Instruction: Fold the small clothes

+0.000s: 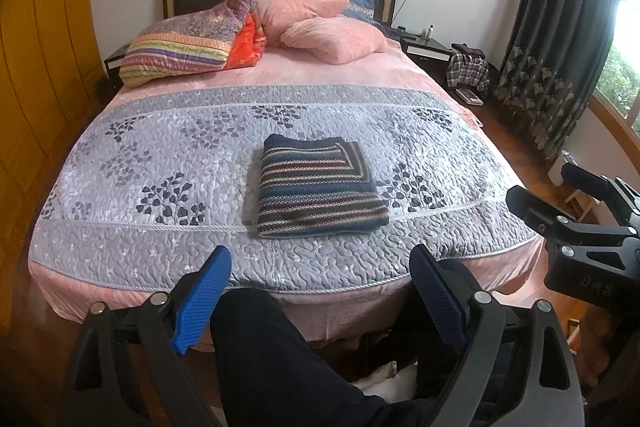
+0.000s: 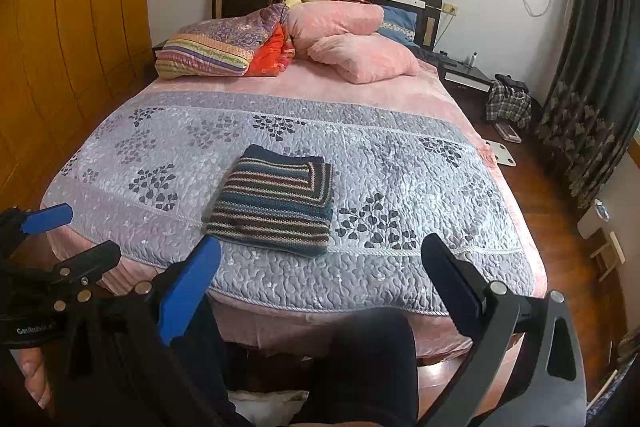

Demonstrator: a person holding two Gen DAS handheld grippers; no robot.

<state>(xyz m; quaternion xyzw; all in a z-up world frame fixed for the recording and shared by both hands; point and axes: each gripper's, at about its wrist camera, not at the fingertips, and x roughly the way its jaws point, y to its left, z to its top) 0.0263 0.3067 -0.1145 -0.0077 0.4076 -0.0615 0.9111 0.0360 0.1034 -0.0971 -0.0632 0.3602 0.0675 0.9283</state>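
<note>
A striped knit garment point(image 1: 320, 191) point(image 2: 276, 205) lies folded into a neat rectangle on the grey quilted bedspread point(image 1: 160, 155) point(image 2: 400, 163), near the foot of the bed. My left gripper point(image 1: 320, 297) point(image 2: 68, 237) is open and empty, held back from the bed's foot edge above a person's dark trouser legs point(image 1: 280, 355). To its right my right gripper point(image 2: 320, 289) point(image 1: 556, 193) is also open, with nothing between its fingers. Neither gripper touches the garment.
Pink pillows point(image 1: 336, 39) and a patterned folded quilt point(image 1: 188, 47) lie at the headboard. Nightstands flank the bed. A wooden wardrobe point(image 2: 60, 27) stands on the left. A dark curtain point(image 1: 560, 27), plaid clothes point(image 1: 468, 69) and a white scale point(image 2: 502, 153) are on the right.
</note>
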